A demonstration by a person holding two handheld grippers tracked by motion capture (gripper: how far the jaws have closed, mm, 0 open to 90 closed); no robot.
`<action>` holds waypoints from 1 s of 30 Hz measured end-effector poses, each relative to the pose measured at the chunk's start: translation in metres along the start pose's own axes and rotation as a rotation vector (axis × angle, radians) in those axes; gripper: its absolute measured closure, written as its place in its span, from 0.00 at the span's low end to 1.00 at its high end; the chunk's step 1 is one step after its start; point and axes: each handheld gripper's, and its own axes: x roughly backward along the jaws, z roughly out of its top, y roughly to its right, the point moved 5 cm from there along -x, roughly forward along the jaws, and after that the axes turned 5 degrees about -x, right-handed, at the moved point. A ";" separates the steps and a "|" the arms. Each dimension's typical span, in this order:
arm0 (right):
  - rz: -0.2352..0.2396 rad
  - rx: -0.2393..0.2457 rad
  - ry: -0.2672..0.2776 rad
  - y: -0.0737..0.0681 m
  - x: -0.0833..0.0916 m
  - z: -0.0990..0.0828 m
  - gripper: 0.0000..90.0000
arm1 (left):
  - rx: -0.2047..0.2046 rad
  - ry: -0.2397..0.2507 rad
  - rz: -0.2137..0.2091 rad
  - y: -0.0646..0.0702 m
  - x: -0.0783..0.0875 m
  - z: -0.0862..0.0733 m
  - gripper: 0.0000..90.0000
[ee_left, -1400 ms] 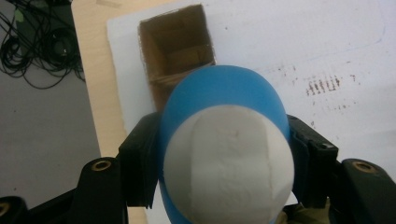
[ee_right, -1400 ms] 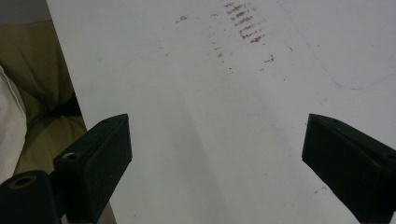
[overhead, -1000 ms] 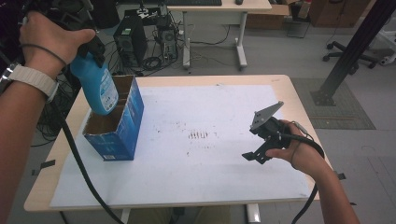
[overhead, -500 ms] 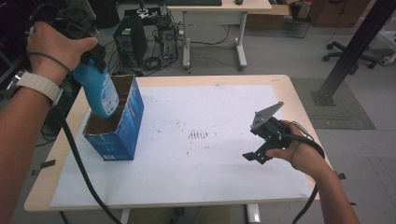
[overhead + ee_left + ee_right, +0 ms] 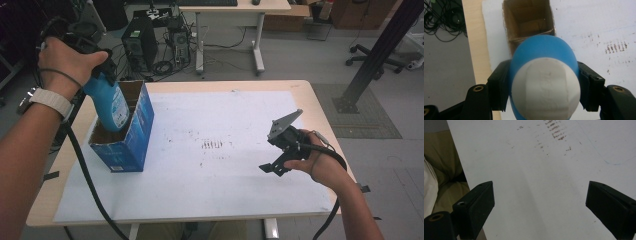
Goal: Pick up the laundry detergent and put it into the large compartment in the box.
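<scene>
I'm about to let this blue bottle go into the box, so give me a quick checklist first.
1. Left gripper jaws clamped on both sides of the blue bottle: ok.
2. Bottle's lower end inside the cardboard box: ok.
3. Bottle resting on the box floor: cannot tell.
4. Box upright on the table, top open: ok.
5. Right gripper open, holding nothing, away from the box: ok.

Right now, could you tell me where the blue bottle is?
In the high view, the blue bottle is at the table's left, clamped in the left claw, its base dipping into the open blue box.
</scene>
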 end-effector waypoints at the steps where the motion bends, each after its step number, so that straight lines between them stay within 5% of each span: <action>1: -0.001 0.003 0.001 0.000 0.000 0.000 0.09 | 0.002 -0.001 0.000 0.000 -0.002 0.000 0.42; 18: -0.003 -0.010 -0.003 0.001 0.000 -0.002 0.09 | 0.009 -0.016 -0.026 -0.002 -0.041 -0.008 0.42; 30: 0.000 -0.013 -0.008 0.001 -0.003 -0.003 0.09 | -0.009 -0.011 -0.002 -0.002 -0.061 -0.012 0.42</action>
